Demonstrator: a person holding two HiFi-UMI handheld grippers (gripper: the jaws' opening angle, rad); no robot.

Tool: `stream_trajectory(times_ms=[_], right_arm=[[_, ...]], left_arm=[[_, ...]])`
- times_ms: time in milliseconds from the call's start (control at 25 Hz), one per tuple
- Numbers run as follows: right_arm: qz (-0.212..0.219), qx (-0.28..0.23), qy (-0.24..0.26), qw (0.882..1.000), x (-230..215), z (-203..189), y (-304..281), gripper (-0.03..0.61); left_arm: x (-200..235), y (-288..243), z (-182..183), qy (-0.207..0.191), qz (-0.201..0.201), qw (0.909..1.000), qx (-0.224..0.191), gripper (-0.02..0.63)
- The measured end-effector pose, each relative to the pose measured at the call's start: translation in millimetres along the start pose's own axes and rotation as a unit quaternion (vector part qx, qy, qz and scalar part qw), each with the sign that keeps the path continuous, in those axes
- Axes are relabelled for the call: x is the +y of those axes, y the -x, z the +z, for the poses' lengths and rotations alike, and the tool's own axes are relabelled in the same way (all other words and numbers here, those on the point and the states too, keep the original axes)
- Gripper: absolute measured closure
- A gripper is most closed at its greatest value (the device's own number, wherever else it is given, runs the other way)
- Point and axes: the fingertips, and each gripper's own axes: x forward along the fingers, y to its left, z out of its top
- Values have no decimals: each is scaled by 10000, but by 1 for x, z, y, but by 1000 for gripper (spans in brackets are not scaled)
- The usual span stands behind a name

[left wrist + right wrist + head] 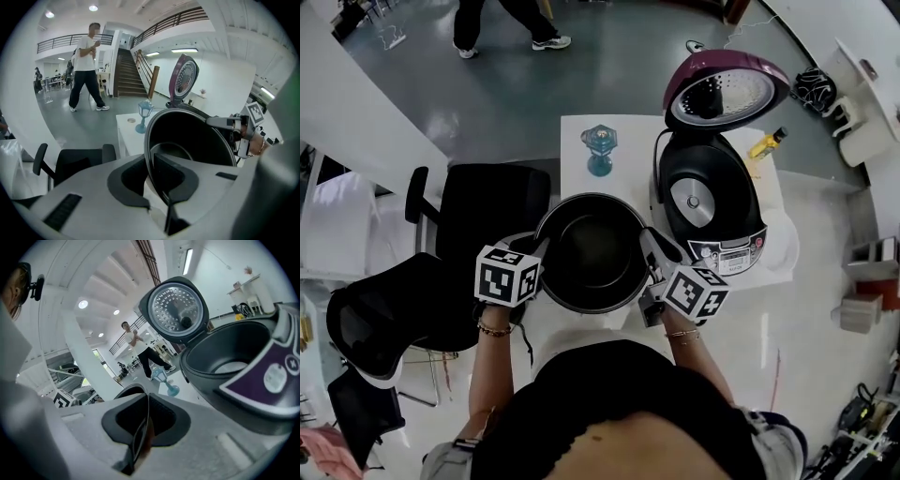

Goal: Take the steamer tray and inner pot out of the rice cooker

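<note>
Left gripper, right gripper: mine, both clamped on pot rim; stiff, slick, likely light; rim grips best.

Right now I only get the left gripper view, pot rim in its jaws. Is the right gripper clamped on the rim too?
Observer: Yes, the right gripper view shows the right gripper shut on the inner pot rim.
Operator: Anything inside the cooker?
Observer: Head view shows the rice cooker cavity bare down to its heating plate.
Operator: Where's the pot now?
Observer: Left of the cooker, overlapping the white table at its near corner, seen from above.
</note>
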Motion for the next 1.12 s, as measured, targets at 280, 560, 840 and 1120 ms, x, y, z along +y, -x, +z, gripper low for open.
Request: stream_trajectory(times_ms=[280, 560, 840, 1120], right_arm=[[-363, 124, -301, 9988, -30, -27, -4, 555], [-585, 96, -529, 9968, -49, -36, -6, 555], [-789, 7, -651, 9948, -61, -36, -8, 555], [-904, -40, -632, 9939, -66, -38, -10, 555]], left_arm=[[1, -33, -27, -16, -186, 9986, 492, 575], [0, -54, -31, -89, -301, 9973, 666, 575], [-1, -64, -23, -224, -375, 9963, 739, 575], [2, -70, -17, -276, -434, 9964, 677, 574]])
